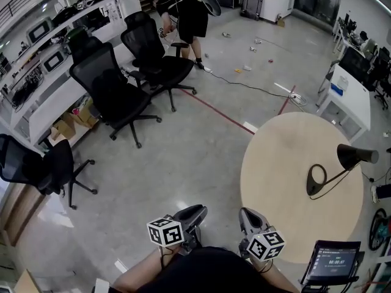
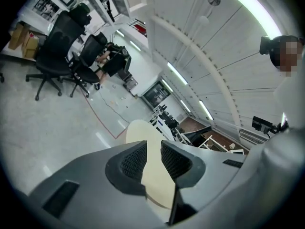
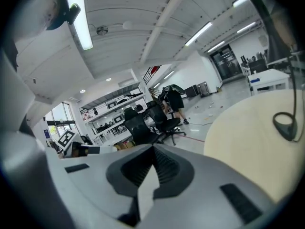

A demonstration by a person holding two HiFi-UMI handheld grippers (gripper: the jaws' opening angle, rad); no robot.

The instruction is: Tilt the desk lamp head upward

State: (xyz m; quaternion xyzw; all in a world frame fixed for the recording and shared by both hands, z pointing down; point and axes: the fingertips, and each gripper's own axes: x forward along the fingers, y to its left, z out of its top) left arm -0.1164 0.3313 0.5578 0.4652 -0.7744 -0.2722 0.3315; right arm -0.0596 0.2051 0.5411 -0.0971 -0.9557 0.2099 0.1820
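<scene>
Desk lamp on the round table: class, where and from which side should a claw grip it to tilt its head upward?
Grip the cone-shaped lamp head across its body, probably from the person's side of the round table. It stands raised on a thin arm above the ring base, unobstructed.

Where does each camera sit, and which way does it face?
Head view: on the person's head, looking steeply down at floor and round table; shows forearms, left gripper, right gripper.
Left gripper view: on the left gripper, looking along its jaws toward the round table; shows the person's head too.
Right gripper view: on the right gripper, looking along its jaws toward office chairs.
Shared: head and right gripper views both catch the desk lamp.
</scene>
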